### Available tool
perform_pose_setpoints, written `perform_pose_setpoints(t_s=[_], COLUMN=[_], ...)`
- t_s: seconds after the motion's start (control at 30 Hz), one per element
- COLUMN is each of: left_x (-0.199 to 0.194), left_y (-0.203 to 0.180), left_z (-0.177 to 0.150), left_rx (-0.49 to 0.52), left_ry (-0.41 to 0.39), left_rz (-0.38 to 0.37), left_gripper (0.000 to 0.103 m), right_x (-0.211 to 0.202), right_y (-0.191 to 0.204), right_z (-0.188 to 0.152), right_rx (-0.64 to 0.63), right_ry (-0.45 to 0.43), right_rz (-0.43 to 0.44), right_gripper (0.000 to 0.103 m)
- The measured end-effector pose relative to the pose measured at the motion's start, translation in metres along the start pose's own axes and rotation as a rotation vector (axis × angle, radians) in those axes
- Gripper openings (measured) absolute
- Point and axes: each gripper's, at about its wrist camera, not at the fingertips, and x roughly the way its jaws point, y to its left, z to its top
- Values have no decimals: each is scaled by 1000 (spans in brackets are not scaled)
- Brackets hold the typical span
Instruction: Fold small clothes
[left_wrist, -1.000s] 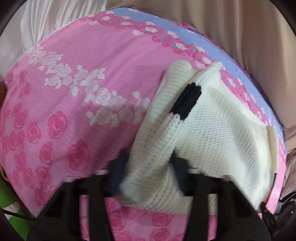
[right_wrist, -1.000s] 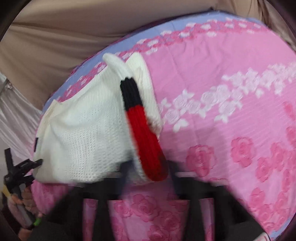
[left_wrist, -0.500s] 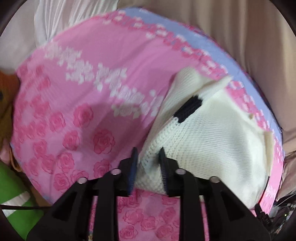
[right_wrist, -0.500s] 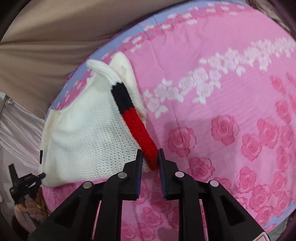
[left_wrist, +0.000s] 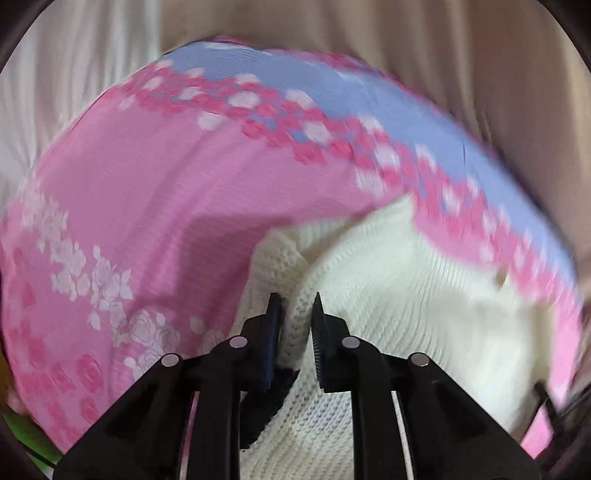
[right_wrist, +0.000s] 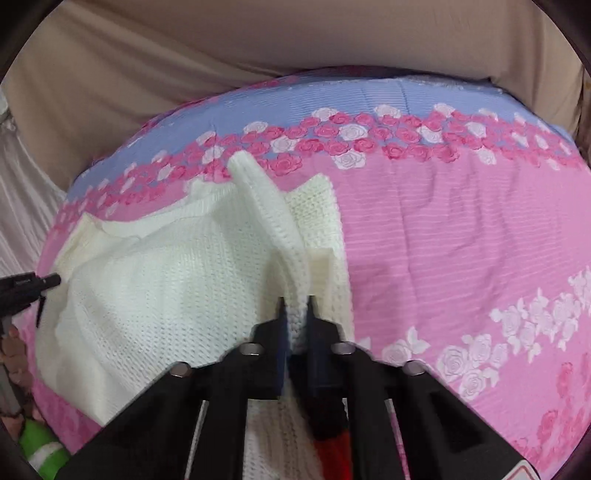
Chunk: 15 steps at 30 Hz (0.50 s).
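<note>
**Both grippers clamped on a white knit sweater**

The left gripper (left_wrist: 295, 310) has a ridge of the cream sweater (left_wrist: 406, 306) pinched between its two fingers, which stand close together with the knit filling the gap. The fold rises from between the fingertips and runs away toward the far side; the rest of the garment spreads to the right and near side of that gripper, with a black band of knit showing just below the left finger.

The right gripper (right_wrist: 295, 314) is closed on a narrow rolled strip of the same sweater (right_wrist: 155, 295), probably a sleeve, which runs from its fingertips up to the far left. The body of the garment lies to the left of this gripper, a smaller flap just to the right. A red and black cuff (right_wrist: 332, 443) hangs beneath the fingers.

The sweater is an open, chunky knit, rumpled, lying on a pink rose-printed bedsheet (right_wrist: 461, 240) with a lilac border along the far edge.
</note>
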Motion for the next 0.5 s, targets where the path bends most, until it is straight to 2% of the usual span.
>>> perform_pose_setpoints(t_s=[0.07, 0.13, 0.17, 0.2, 0.23, 0.27, 0.3, 0.33, 0.37, 0.4, 0.5], left_x=[-2, 12, 19, 23, 18, 9, -2, -19, -30, -38, -45], left_y=[19, 42, 49, 55, 64, 67, 70, 72, 71, 68, 39], left_z=[7, 12, 12, 10, 3, -3, -10, -22, -33, -40, -42], left_rx=[-86, -161, -173, -184, -205, -205, -194, -173, -150, -126, -18], left_ry=[-27, -4, 30, 65, 76, 64, 45, 10, -18, -42, -92], left_rz=[25, 92, 82, 72, 41, 17, 1, -13, -21, -21, 1], left_gripper=[12, 11, 12, 12, 12, 17, 24, 29, 44, 51, 58], right_x=[-3, 18, 25, 21, 12, -1, -11, -23, -30, -34, -27], right_y=[-11, -17, -19, -19, -18, -16, -15, -16, -16, -16, -9], right_z=[5, 3, -2, -5, -9, -15, -22, -33, -39, -44, -37], right_rx=[52, 37, 18, 14, 11, 5, 4, 9, 12, 5, -42], right_ry=[-33, 53, 99, 86, 65, 47, 32, 14, 10, 11, 16], right_rz=[-2, -65, -94, -87, -77, -75, -76, -66, -53, -54, -70], right_gripper=[7, 16, 17, 18, 27, 35, 48, 50, 50, 50, 51])
